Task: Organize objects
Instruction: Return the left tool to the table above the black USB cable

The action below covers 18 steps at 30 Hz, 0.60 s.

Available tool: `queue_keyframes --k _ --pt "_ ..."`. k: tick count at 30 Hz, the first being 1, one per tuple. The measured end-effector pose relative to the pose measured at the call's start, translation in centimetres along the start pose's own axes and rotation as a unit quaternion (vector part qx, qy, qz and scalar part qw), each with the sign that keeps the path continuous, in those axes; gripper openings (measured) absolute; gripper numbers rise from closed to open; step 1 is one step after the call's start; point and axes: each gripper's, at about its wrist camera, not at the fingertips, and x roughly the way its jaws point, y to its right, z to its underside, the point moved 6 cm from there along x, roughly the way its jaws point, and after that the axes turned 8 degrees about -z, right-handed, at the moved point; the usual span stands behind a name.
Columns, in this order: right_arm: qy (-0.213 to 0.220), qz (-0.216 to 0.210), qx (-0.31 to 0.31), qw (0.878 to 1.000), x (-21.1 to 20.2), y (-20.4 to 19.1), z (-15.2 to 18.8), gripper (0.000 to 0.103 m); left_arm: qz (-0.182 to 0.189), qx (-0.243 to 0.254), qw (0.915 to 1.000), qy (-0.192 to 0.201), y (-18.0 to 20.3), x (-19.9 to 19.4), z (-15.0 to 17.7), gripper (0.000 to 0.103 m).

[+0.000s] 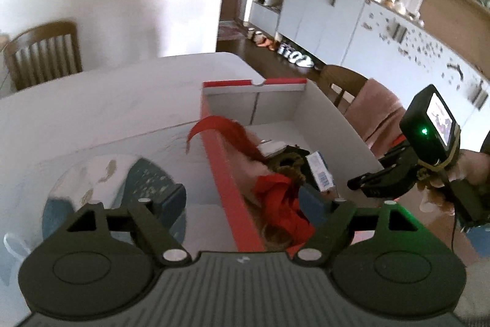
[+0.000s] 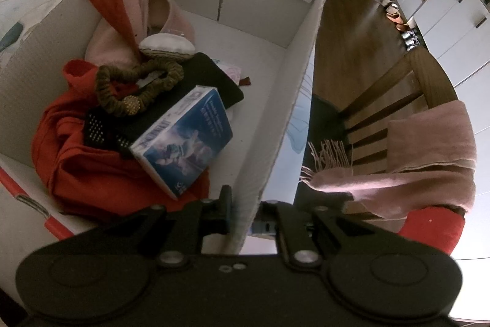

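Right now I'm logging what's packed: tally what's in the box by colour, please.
Red cloth: 1
Pink cloth: 1
Blue carton: 1
Black pouch: 1
Olive scrunchie: 1
White cushion: 1
Total: 6, all in the box; anything buried underneath is hidden.

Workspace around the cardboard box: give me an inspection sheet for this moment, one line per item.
Surface: white table, with a patterned mat under the left gripper.
Job's things: red-rimmed white cardboard box holding red cloth, pink cloth, blue-and-white carton, olive braided ring, black pouch, small white cushion.
Clutter: nothing seen.
Grippers: left gripper open, nothing between the jaws, straddling the box's red edge; right gripper shut on the box's side wall.
Cables: thin black lead at the right gripper.
Surroundings: wooden chair draped with pink fringed scarf; white cabinets.
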Motion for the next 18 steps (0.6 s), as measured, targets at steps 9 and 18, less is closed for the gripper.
queue_keyframes --k 9,18 --pt "-0.004 0.002 -0.005 1.0 0.1 -0.1 0.0 0.009 -0.126 -0.092 0.9877 0.004 -10.2 -3.5 4.1 0.084" --pt "-0.009 0.007 -0.009 1.0 0.1 -0.3 -0.1 0.01 -0.223 -0.137 0.9641 -0.044 -18.9 -3.2 9.5 0.084"
